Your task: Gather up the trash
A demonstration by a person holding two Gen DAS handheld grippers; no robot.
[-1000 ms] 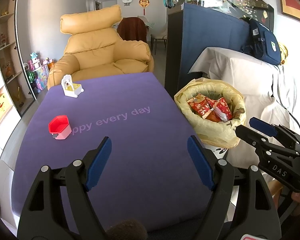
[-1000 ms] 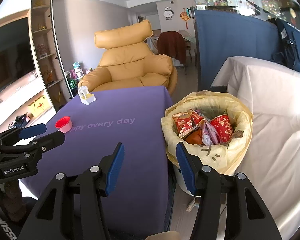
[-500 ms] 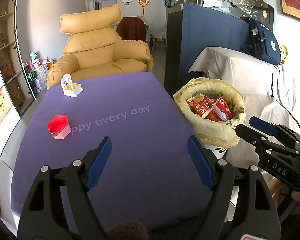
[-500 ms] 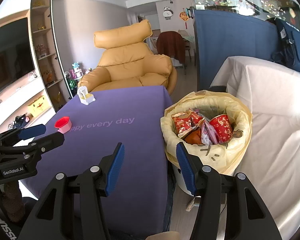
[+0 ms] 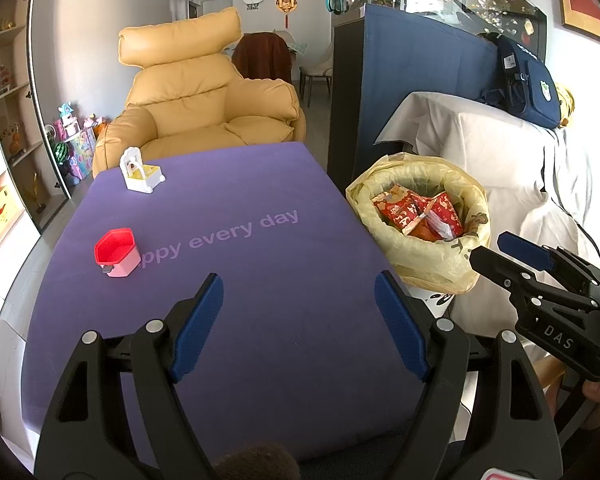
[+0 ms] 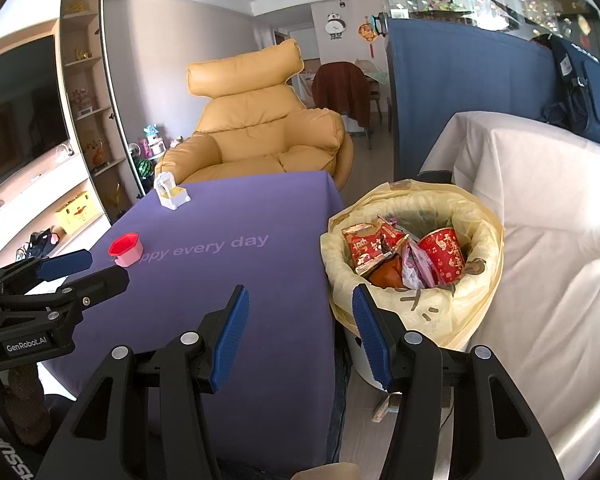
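Purple tabletop printed "ppy every day"; red-and-pink cup near left edge, white toy at far end. Tan armchair behind, white-draped sofa at right. Trash bin with yellow liner stands just beside tabletop's right edge, filled with red wrappers. Left gripper jaws wide, empty, over tabletop. Right gripper jaws wide, empty, near bin.

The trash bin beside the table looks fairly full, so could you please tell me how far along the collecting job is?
Done: red wrappers and a red cup already lie in the lined trash bin. In hand: nothing; the left gripper and right gripper are both open and empty. Left: on the purple table only a red-topped pink container and a white toy stand, which may not be trash.
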